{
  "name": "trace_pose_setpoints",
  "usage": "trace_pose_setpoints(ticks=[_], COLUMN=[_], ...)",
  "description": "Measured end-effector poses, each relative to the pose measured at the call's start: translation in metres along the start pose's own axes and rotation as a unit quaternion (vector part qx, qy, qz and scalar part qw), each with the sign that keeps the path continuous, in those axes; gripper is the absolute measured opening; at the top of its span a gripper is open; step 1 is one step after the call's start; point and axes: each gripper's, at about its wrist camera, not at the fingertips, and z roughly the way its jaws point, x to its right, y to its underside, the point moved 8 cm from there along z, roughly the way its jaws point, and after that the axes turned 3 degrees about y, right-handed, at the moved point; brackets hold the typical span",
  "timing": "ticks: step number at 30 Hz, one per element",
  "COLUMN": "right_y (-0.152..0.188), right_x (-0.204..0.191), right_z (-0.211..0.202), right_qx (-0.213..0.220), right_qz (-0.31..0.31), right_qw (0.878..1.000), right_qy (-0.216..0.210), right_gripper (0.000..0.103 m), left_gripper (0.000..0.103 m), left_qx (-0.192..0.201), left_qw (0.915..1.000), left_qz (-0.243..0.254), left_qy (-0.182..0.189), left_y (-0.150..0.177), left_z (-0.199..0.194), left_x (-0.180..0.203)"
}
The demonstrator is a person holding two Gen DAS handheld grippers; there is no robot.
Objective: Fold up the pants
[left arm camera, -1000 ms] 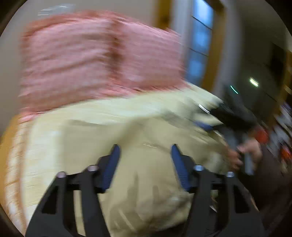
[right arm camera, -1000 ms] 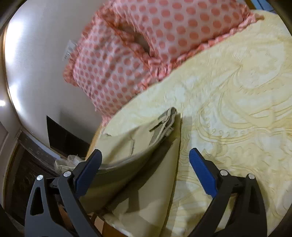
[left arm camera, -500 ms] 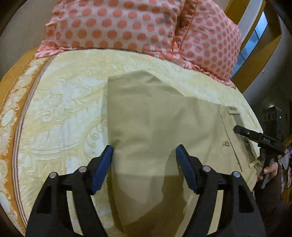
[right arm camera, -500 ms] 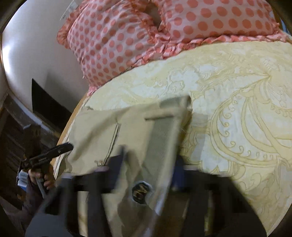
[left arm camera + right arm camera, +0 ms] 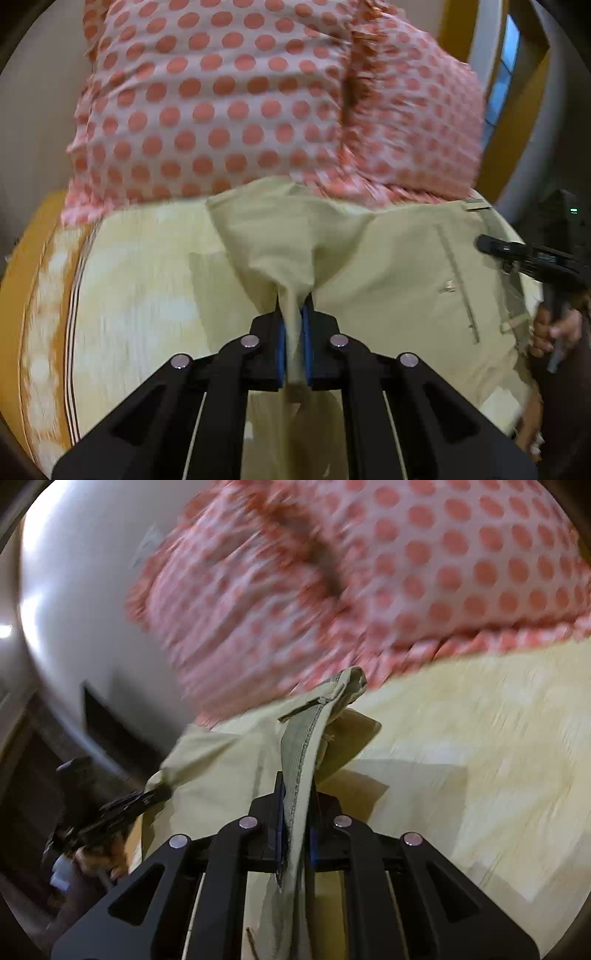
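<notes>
Your left gripper [image 5: 293, 332] is clamped on a bunched fold of the khaki pants [image 5: 406, 273], the cloth pinched between its blue pads [image 5: 281, 339]. Ahead of it the fabric fans out and up over the yellow bedspread [image 5: 147, 295], toward the polka-dot pillows [image 5: 221, 103]. Your right gripper [image 5: 295, 827] is likewise closed on the pants' waistband [image 5: 303, 746], which rises just ahead of the fingers. Blurred pillows lie beyond.

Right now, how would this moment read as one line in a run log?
step: fold pants | left gripper: shut on pants | right gripper: shut on waistband | surface: bedspread | pillows behind
</notes>
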Motion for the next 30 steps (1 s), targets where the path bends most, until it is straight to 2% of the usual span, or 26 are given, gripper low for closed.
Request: trace_pose_setpoints(ticks=[2, 3, 4, 5, 6, 7, 8, 9, 11, 13, 14, 16, 17, 19, 20, 21, 22, 23, 26, 28, 30], right_y=[-0.011, -0.012, -0.01, -0.009, -0.006, -0.004, 0.0, 0.009, 0.027, 0.046, 0.052, 0.059, 0.057, 0.058, 0.059, 0.064, 0.072, 0.08, 0.116, 0.144, 0.162], right_x=[0.015, 0.026, 0.035, 0.039, 0.039, 0.035, 0.027, 0.016, -0.001, -0.01, -0.01, -0.001, -0.002, 0.0, -0.003, -0.009, -0.019, -0.021, -0.038, -0.043, -0.045], right_z=[0.016, 0.025, 0.027, 0.024, 0.012, 0.002, -0.006, -0.012, -0.011, 0.003, 0.012, 0.029, 0.03, 0.026, 0.019, 0.008, -0.006, -0.014, -0.035, -0.041, -0.039], right_qx=[-0.004, -0.016, -0.025, -0.026, -0.012, 0.002, 0.015, 0.018, -0.006, -0.045, -0.064, -0.093, -0.088, -0.088, -0.082, -0.071, -0.054, -0.044, -0.018, -0.009, -0.007], right_qz=[-0.005, -0.013, -0.022, -0.024, -0.029, -0.036, -0.047, -0.063, -0.084, -0.093, -0.09, -0.078, -0.081, -0.081, -0.081, -0.091, -0.105, -0.111, -0.134, -0.142, -0.142], right_qw=[0.999, 0.994, 0.988, 0.985, 0.986, 0.987, 0.989, 0.991, 0.993, 0.992, 0.991, 0.988, 0.988, 0.983, 0.981, 0.978, 0.977, 0.976, 0.968, 0.962, 0.961], right_qy=[0.052, 0.104, 0.152, 0.168, 0.167, 0.157, 0.142, 0.115, 0.082, 0.071, 0.074, 0.099, 0.1, 0.138, 0.157, 0.171, 0.179, 0.183, 0.212, 0.233, 0.238], right_gripper=[0.014, 0.022, 0.025, 0.026, 0.035, 0.057, 0.065, 0.069, 0.069, 0.069, 0.069, 0.071, 0.072, 0.073, 0.075, 0.088, 0.101, 0.102, 0.102, 0.102, 0.102], left_gripper=[0.009, 0.009, 0.01, 0.011, 0.012, 0.02, 0.03, 0.033, 0.035, 0.035, 0.035, 0.034, 0.034, 0.03, 0.036, 0.043, 0.063, 0.084, 0.098, 0.101, 0.101], left_qx=[-0.016, -0.023, -0.023, -0.012, 0.007, 0.029, 0.047, 0.059, 0.043, -0.008, -0.029, -0.063, -0.064, -0.055, -0.054, -0.047, -0.038, -0.022, 0.007, 0.005, 0.005], left_qw=[0.9995, 0.9986, 0.9972, 0.9966, 0.996, 0.995, 0.9945, 0.9956, 0.9985, 0.9993, 0.9989, 0.9973, 0.9973, 0.9979, 0.9977, 0.9978, 0.9981, 0.9982, 0.996, 0.9931, 0.9901], left_qz=[-0.011, -0.013, -0.015, -0.016, -0.014, -0.01, -0.01, -0.019, -0.03, -0.031, -0.032, -0.038, -0.036, -0.023, -0.025, -0.027, -0.025, -0.02, -0.01, -0.017, -0.02], left_qy=[-0.027, -0.046, -0.069, -0.08, -0.088, -0.095, -0.093, -0.07, -0.013, 0.017, 0.02, 0.004, -0.004, -0.025, -0.034, -0.038, -0.042, -0.053, -0.089, -0.116, -0.139], left_y=[-0.013, -0.014, -0.015, -0.015, -0.015, -0.013, -0.01, -0.003, 0.015, 0.037, 0.045, 0.057, 0.06, 0.059, 0.061, 0.064, 0.067, 0.074, 0.106, 0.134, 0.152], left_z=[0.031, 0.038, 0.039, 0.031, 0.02, 0.004, -0.011, -0.025, -0.029, -0.01, 0.002, 0.027, 0.032, 0.03, 0.02, 0.008, -0.002, -0.019, -0.058, -0.073, -0.08], left_x=[-0.009, -0.013, -0.019, -0.021, -0.023, -0.024, -0.021, -0.014, 0.004, 0.021, 0.025, 0.026, 0.026, 0.028, 0.029, 0.031, 0.032, 0.035, 0.041, 0.042, 0.042])
